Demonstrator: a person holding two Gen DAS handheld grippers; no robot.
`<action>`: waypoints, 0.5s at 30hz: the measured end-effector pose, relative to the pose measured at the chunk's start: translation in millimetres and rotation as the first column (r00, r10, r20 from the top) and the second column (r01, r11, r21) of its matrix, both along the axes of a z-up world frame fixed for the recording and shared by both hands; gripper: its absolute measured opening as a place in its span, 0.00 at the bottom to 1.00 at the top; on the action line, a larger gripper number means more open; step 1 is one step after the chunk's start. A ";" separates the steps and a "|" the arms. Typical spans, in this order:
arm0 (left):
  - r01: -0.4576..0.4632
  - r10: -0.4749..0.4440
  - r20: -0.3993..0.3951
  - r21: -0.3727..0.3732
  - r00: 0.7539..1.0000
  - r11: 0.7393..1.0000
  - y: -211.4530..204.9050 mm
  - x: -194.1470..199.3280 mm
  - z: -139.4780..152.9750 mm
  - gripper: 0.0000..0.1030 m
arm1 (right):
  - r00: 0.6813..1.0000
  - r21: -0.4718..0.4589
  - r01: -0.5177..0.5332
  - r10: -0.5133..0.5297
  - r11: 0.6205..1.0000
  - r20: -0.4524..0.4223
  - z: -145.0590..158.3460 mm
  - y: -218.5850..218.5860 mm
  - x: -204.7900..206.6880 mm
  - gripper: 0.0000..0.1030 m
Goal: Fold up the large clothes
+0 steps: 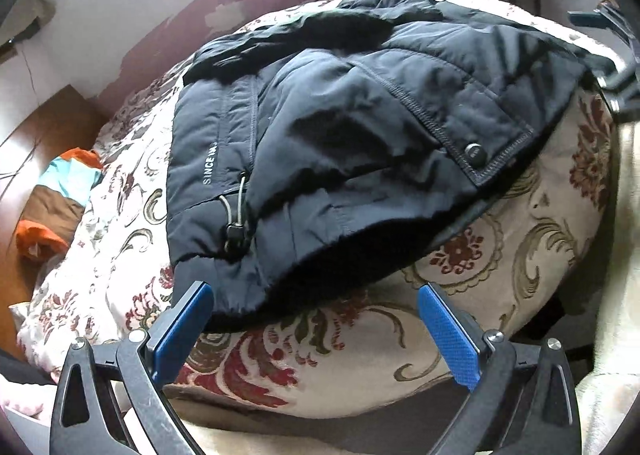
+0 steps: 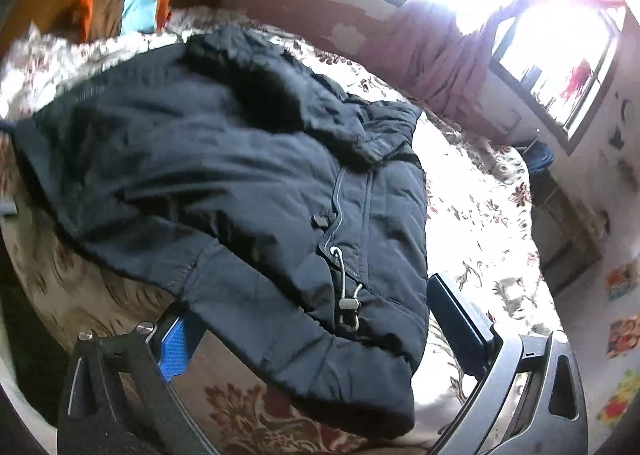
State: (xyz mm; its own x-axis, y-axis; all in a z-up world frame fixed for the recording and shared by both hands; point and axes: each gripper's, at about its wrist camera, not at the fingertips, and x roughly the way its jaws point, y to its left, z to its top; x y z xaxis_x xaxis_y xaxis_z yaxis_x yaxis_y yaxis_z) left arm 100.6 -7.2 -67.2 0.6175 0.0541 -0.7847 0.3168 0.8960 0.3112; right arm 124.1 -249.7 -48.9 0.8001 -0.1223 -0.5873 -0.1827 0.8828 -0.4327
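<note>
A dark navy padded jacket [image 1: 340, 127] lies spread on a floral bedspread [image 1: 500, 263]. It also shows in the right wrist view [image 2: 224, 183], with a drawcord and toggle [image 2: 348, 295] near its hem. My left gripper [image 1: 316, 307] is open, its blue pads wide apart just in front of the jacket's near hem, the left pad touching the fabric edge. My right gripper [image 2: 308, 319] is open, its fingers either side of the jacket's lower corner, which lies between them. The other gripper shows at the right edge of the left wrist view [image 1: 616, 67].
Orange, teal and brown bedding [image 1: 60, 191] lies at the bed's left side by a wooden headboard [image 1: 52, 123]. A bright window [image 2: 552, 39] with a pink curtain [image 2: 432, 55] is behind. A dark cabinet [image 2: 568, 223] stands by the right wall.
</note>
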 end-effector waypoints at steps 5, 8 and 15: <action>0.035 -0.034 -0.029 0.036 0.999 0.999 -9.5 4.1 -8.4 1.00 | 1.000 0.014 -0.014 0.014 1.000 0.022 7.9 -0.2 3.2 0.98; 0.032 -0.030 -0.015 0.167 0.999 0.986 -22.1 10.0 -20.4 1.00 | 0.999 0.030 -0.013 0.012 0.999 0.030 14.0 -1.8 6.3 0.98; -0.045 0.014 0.089 0.361 0.996 0.932 -29.6 23.3 -33.9 1.00 | 0.997 0.093 0.042 -0.048 0.995 0.062 23.8 -16.5 11.7 0.98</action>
